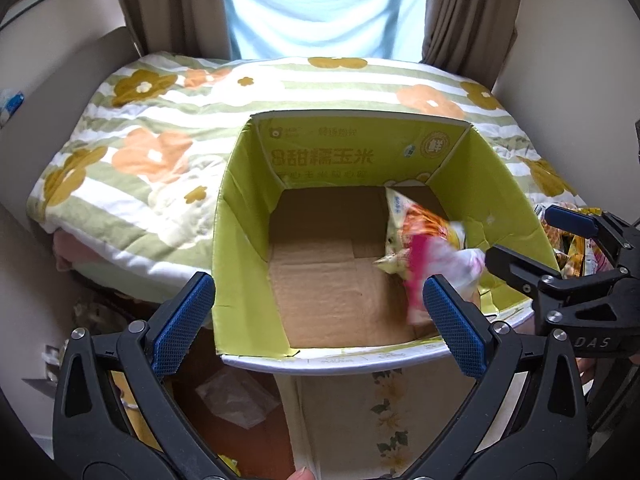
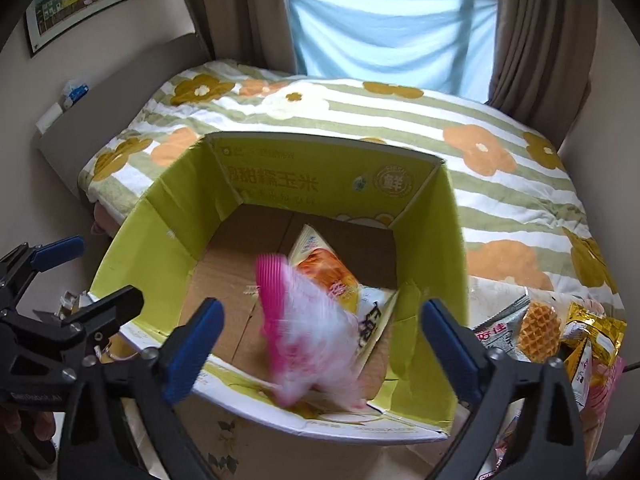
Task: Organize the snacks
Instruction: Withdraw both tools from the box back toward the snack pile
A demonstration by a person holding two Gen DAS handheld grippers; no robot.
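Both claws gape wide and empty: left gripper at lower centre, right gripper likewise. Between the right one's fingers a blurred pink-and-white snack packet tumbles into the yellow-green cardboard box, beside an orange packet. Falling near the front wall, it could catch the torn flap. A waffle packet waits lower right.

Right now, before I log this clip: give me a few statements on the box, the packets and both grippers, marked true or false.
1. The box is green inside. True.
2. The right gripper is clamped on the pink packet. False: its jaws stand wide, the blurred packet loose between them.
3. An orange packet lies in the box. True.
4. The left gripper holds a snack. False: open, holding nothing.
5. More snacks lie right of the box. True.
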